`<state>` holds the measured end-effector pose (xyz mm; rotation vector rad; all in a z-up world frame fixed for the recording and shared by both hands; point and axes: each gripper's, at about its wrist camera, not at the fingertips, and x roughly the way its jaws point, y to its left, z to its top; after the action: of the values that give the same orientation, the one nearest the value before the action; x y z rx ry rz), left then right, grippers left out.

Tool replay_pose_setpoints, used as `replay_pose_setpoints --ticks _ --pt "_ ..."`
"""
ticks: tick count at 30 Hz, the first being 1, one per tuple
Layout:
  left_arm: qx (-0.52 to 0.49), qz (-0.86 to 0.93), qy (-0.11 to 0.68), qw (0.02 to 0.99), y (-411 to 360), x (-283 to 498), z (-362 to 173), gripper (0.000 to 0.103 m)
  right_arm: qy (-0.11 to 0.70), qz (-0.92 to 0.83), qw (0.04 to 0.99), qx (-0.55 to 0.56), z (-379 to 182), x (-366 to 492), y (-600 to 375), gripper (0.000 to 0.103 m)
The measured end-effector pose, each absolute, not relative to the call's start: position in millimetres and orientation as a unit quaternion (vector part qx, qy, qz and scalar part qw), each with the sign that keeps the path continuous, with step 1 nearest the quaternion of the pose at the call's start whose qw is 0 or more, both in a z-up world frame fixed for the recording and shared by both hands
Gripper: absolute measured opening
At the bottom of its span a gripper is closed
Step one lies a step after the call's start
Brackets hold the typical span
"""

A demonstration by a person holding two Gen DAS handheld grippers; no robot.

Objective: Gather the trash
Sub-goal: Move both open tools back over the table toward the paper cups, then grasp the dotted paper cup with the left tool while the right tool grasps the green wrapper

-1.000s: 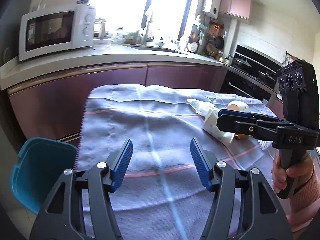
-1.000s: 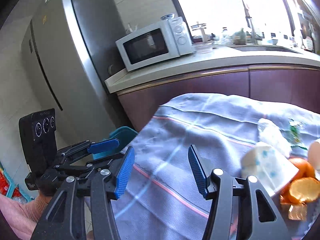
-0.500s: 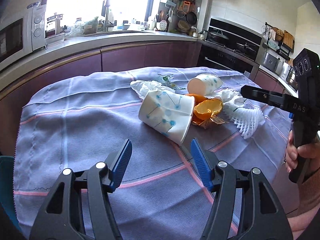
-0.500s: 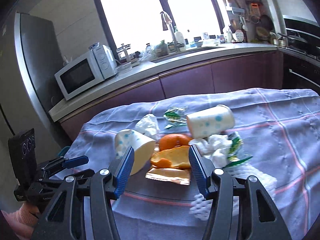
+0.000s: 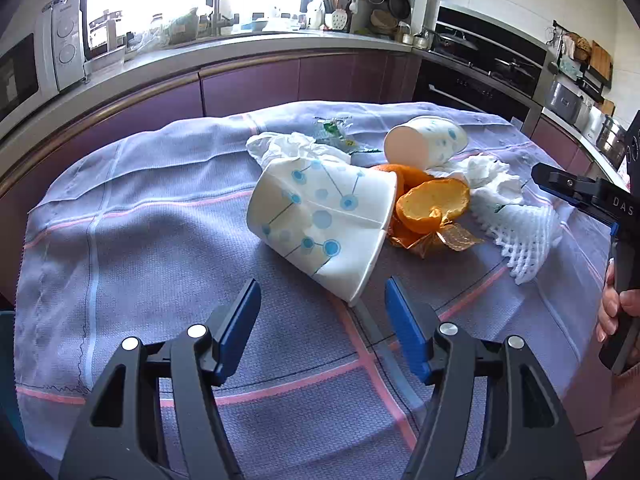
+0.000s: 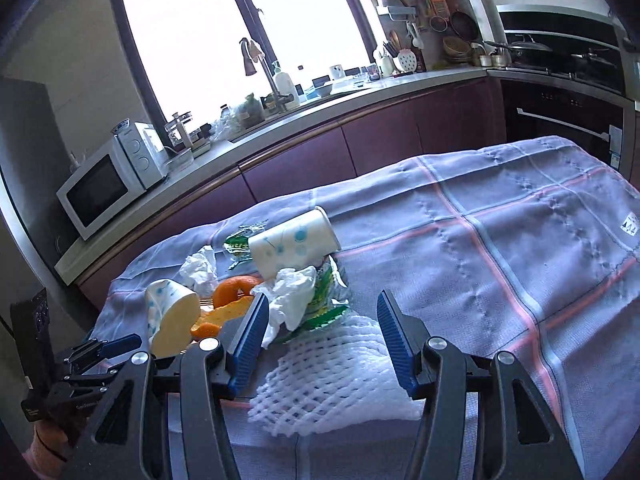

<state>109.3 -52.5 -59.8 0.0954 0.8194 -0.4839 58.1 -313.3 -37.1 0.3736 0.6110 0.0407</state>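
White foam fruit netting (image 6: 332,376) lay just ahead of the right tool (image 6: 318,334), between its parted, empty jaws; a tipped paper cup (image 5: 324,220) lay just beyond the left tool (image 5: 322,320), likewise apart and empty. Orange peel (image 5: 434,204) and tissue (image 6: 290,292) sat farther ahead on the cloth-covered counter (image 5: 120,240). Approach seemed underway; next, each tool needed lowering onto its piece, then closing.

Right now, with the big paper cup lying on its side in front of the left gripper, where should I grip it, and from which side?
Grip the near paper cup across its wide open rim, at the lower right end nearest the left gripper. Come from the near side, pads on either side of the rim. The cup lies tipped, mouth toward the orange peel, and its thin wall probably flattens easily.
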Motion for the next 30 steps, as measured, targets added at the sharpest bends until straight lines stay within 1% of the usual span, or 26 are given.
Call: replay_pose_setpoints --ticks 5,11,12,14,16,17,19,23,24,25,26,27,30 --pt "0.031 -0.223 0.412 0.883 -51 119 -64 0.057 0.307 0.025 0.930 0.199 -47 65 -320 0.053" --pt "0.009 -0.213 0.426 0.879 -45 127 -67 0.050 0.311 0.034 0.929 0.199 -49 72 -319 0.045" --pt "0.006 -0.212 0.426 0.879 -44 128 -67 0.048 0.312 0.035 0.928 0.200 -49 73 -319 0.041" --pt "-0.001 -0.212 0.428 0.879 -42 130 -67 0.044 0.313 0.037 0.926 0.206 -51 74 -320 0.038" --pt "-0.006 -0.212 0.429 0.878 -40 131 -67 0.036 0.313 0.040 0.925 0.212 -52 74 -322 0.034" --pt "-0.008 -0.212 0.430 0.878 -39 132 -67 0.034 0.315 0.041 0.923 0.216 -54 74 -323 0.033" --pt "-0.009 -0.213 0.431 0.877 -39 132 -67 0.024 0.318 0.045 0.919 0.226 -57 75 -326 0.033" --pt "-0.013 -0.212 0.432 0.876 -36 132 -67 0.015 0.323 0.054 0.911 0.250 -61 78 -330 0.033" --pt "-0.014 -0.212 0.431 0.877 -35 132 -67 0.015 0.322 0.055 0.911 0.250 -61 78 -329 0.031" --pt "-0.015 -0.213 0.430 0.878 -34 132 -67 0.014 0.322 0.058 0.912 0.248 -60 78 -328 0.027" --pt "-0.015 -0.213 0.429 0.878 -34 131 -67 0.013 0.322 0.060 0.913 0.245 -59 78 -327 0.017" --pt "-0.016 -0.213 0.427 0.878 -33 130 -66 0.012 0.321 0.060 0.913 0.243 -59 78 -326 0.015" --pt "-0.017 -0.218 0.422 0.880 -32 129 -63 0.009 0.313 0.058 0.916 0.246 -56 74 -328 0.014"
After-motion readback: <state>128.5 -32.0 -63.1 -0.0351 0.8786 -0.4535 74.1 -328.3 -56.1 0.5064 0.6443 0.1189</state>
